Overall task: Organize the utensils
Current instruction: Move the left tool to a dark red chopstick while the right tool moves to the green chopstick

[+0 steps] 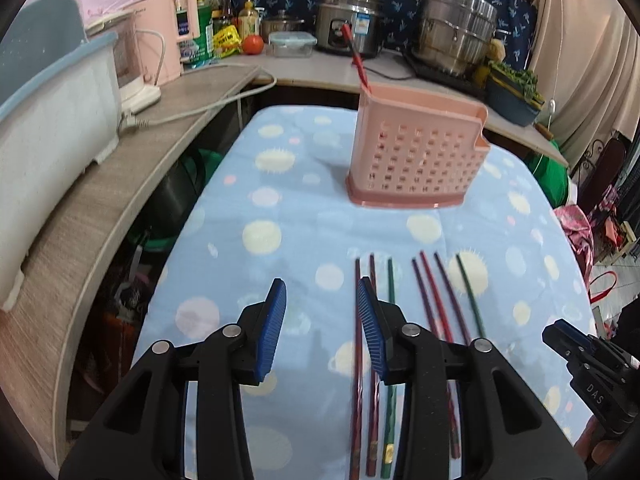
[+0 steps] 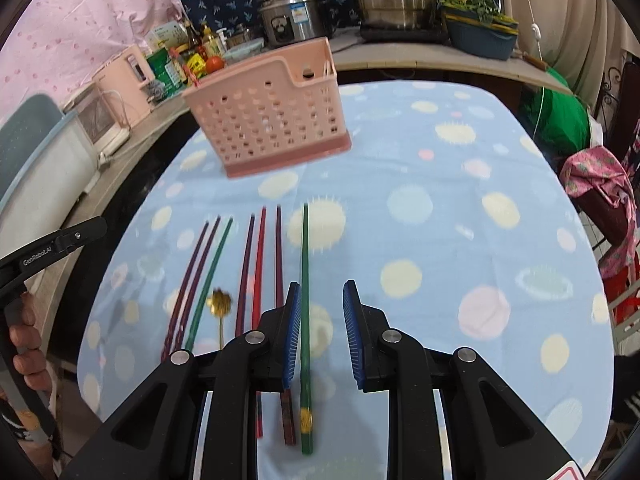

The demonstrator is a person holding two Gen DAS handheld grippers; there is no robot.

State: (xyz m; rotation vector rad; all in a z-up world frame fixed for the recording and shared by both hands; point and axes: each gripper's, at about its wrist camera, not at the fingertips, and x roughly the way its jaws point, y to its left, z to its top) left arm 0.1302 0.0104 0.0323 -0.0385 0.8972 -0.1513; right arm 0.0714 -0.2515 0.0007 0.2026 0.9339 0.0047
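A: Item one, the pink basket (image 1: 416, 152). Where does it stand?

B: Upright on the worktop (image 1: 280, 208), which is covered by a pale blue cloth with round spots. A red chopstick (image 1: 357, 60) leans out of the basket's far left corner.

A: Item two, the loose chopsticks?

B: Seven lie flat on the cloth, well on the near side of the basket, roughly parallel, tips toward it. Left group of three: two dark red (image 1: 357, 344) and one green (image 1: 391, 280). Right group of four: a purple (image 2: 245, 272), a red (image 2: 259, 264), a dark red (image 2: 278, 256) and a second green chopstick (image 2: 305, 280), the one furthest right of the basket.

A: Anything else among them?

B: A gold spoon (image 2: 219, 308), seen in the right wrist view, lying between the two groups.

A: Left tool (image 1: 322, 320)?

B: Jaws partly apart, nothing held. It hangs over the left group; its right pad (image 1: 370, 328) overlaps the dark red pair in the picture, though contact cannot be judged.

A: Right tool (image 2: 320, 332)?

B: Jaws partly apart, pads pressing on nothing. The second green chopstick runs through the gap, close beside the left pad (image 2: 292, 332).

A: Other entries?

B: A hand (image 2: 28, 344) grips the left tool's handle.
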